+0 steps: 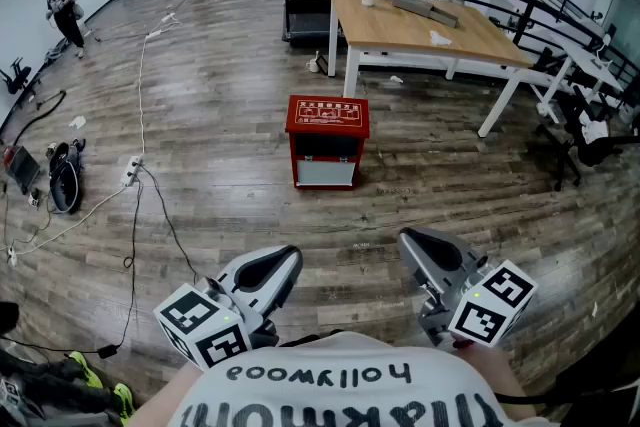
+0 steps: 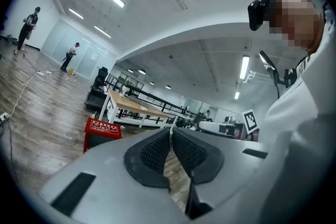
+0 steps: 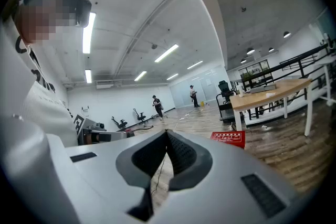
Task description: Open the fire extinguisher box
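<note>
A red fire extinguisher box (image 1: 327, 141) stands on the wooden floor ahead of me, its lid down. It also shows in the left gripper view (image 2: 101, 131) and, partly hidden by the jaw, in the right gripper view (image 3: 229, 137). My left gripper (image 1: 291, 258) is held low near my body, left of centre, jaws shut and empty. Right of centre, my right gripper (image 1: 403, 237) is also shut with nothing in it. Both stay well short of the box. In each gripper view the ribbed pads meet at the tips (image 2: 171, 130) (image 3: 167, 131).
A long wooden table (image 1: 420, 25) with white legs stands behind the box, a treadmill (image 1: 307, 10) beside it. Cables and a power strip (image 1: 130, 173) trail across the floor at left. Two people stand far off at the back left. Office chairs and railings are at right.
</note>
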### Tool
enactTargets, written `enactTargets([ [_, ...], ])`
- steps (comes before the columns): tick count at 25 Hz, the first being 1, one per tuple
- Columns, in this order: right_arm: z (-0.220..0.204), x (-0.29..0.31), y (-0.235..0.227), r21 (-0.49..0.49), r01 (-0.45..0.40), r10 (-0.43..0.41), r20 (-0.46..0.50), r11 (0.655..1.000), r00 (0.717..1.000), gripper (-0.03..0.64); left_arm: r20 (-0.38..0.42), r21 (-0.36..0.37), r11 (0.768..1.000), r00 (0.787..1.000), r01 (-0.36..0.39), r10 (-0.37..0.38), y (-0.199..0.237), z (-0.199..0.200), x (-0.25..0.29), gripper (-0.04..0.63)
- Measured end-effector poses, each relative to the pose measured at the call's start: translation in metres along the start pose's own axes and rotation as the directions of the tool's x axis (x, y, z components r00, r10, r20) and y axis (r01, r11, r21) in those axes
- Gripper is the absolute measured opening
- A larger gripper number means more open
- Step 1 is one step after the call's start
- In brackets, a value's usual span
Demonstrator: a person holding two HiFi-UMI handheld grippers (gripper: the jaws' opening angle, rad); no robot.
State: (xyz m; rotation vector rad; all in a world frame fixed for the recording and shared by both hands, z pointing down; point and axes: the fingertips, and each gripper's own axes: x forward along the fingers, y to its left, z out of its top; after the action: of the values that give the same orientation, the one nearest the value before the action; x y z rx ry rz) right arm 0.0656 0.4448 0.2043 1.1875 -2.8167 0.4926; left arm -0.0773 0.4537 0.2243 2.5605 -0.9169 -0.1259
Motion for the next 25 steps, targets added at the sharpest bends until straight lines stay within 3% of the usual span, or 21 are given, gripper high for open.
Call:
enactTargets([
  [6, -0.003, 0.004, 0.0, -0.023, 0.009, -0.01, -0.015, 1.0, 1.0, 0.009, -0.005, -0.006, 1.0, 1.0, -0.002, 0.002, 0.005, 0.0, 0.0, 0.02],
  [20, 0.003, 0.019, 0.011, 0.03, -0.003, 0.002, 0.043, 1.0, 0.999, 0.009, 0.016, -0.043, 0.998, 0.999, -0.044, 0.045, 0.036, 0.013, -0.023, 0.02],
  [25, -0.011, 0.027, 0.016, 0.047, 0.003, -0.006, 0.053, 0.999, 0.999, 0.009, -0.012, -0.011, 0.999, 0.999, -0.044, 0.044, 0.045, 0.003, -0.032, 0.02],
])
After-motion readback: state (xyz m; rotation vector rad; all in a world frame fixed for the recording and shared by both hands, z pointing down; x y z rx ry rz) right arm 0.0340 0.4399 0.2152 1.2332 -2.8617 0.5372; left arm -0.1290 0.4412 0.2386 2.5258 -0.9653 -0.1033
